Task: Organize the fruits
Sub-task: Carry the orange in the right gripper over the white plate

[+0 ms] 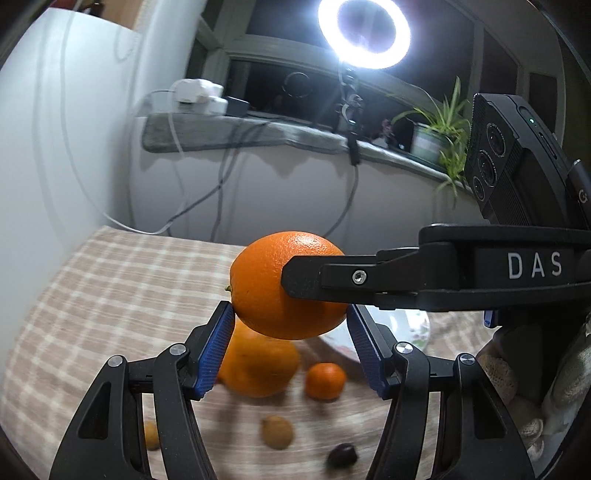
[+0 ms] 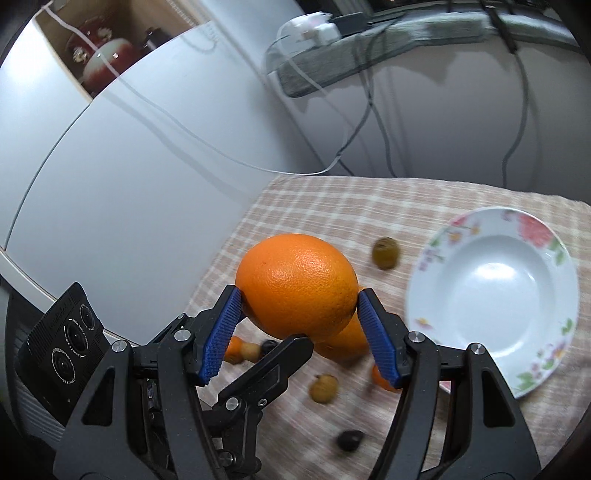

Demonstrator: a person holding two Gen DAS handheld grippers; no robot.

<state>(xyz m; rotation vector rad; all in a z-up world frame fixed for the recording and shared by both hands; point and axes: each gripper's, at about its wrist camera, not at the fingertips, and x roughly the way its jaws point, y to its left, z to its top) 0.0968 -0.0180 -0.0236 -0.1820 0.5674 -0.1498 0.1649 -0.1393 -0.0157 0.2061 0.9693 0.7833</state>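
Both grippers hold one large orange (image 1: 273,291) in the air above the checked tablecloth. My left gripper (image 1: 291,314) grips it with its blue pads (image 1: 216,350) on either side. My right gripper (image 2: 299,299) also clamps this orange (image 2: 295,280), and its black finger (image 1: 314,277) crosses the fruit from the right. A second large orange (image 1: 258,365) lies on the cloth below. A small mandarin (image 1: 325,380), tan longans (image 1: 277,432) and a dark fruit (image 1: 342,455) lie nearby. A white floral plate (image 2: 491,299) stands empty to the right.
The checked tablecloth (image 2: 332,206) ends near a white cabinet (image 2: 129,184) on the left. An olive-green fruit (image 2: 385,253) lies beyond the plate's left rim. Cables hang from a windowsill shelf (image 1: 221,129) with a ring light (image 1: 364,33) and a potted plant (image 1: 432,136).
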